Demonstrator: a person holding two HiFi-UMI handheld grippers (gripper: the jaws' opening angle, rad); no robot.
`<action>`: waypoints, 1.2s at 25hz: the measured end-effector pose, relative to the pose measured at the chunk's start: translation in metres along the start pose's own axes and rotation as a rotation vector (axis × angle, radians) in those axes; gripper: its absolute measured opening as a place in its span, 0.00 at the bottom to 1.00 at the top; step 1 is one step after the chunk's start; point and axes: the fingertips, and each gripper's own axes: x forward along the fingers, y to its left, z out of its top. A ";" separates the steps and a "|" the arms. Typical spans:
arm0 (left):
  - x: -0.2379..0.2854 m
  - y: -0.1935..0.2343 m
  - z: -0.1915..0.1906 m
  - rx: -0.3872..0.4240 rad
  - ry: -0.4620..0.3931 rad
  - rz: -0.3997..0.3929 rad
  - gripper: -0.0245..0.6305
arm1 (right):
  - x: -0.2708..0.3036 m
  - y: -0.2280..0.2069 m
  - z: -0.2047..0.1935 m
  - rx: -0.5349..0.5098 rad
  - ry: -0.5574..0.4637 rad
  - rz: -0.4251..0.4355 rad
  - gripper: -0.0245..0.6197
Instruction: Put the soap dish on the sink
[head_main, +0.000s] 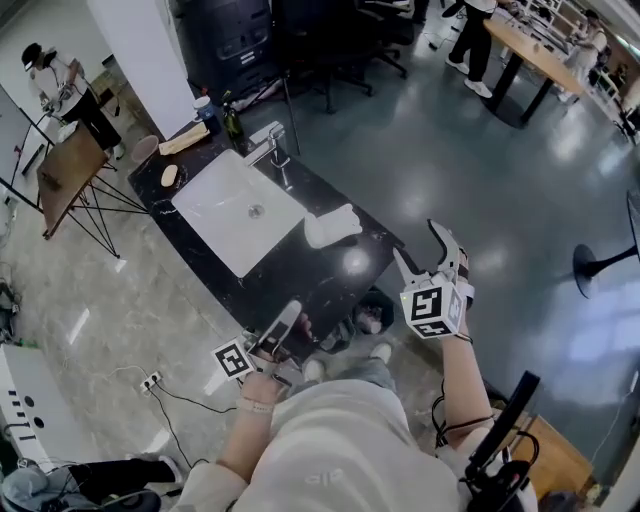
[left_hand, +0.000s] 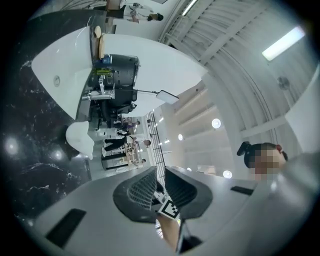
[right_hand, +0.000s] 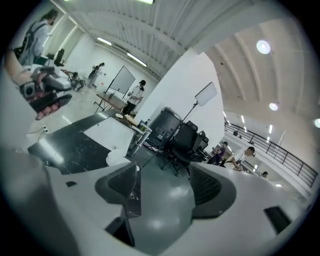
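While the left hand-held gripper hangs at the near edge of the black table with its jaws almost together on nothing, the right hand-held gripper is wide open and empty. Farther off, the white soap dish lies on the table just beside the white sink, apart from both.

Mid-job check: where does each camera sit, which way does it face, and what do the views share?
Head view: on the person's head, looking steeply down at the counter, sink and soap dish; shows torso, forearms, left gripper and right gripper.
Left gripper view: rides the left gripper, tipped sideways along the counter towards the ceiling; own jaws nearly together, empty.
Right gripper view: rides the right gripper, facing across the sink into the room; own jaws apart, empty.
Shared: all three show sink and soap dish.
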 end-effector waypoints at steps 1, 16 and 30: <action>0.005 0.002 -0.005 -0.011 0.022 -0.004 0.09 | -0.008 -0.004 -0.003 0.037 -0.005 -0.011 0.53; 0.064 0.008 -0.081 -0.120 0.335 -0.072 0.09 | -0.110 0.006 -0.058 0.462 -0.031 -0.110 0.53; 0.082 0.006 -0.125 -0.166 0.493 -0.106 0.09 | -0.168 0.030 -0.056 0.820 -0.271 -0.155 0.53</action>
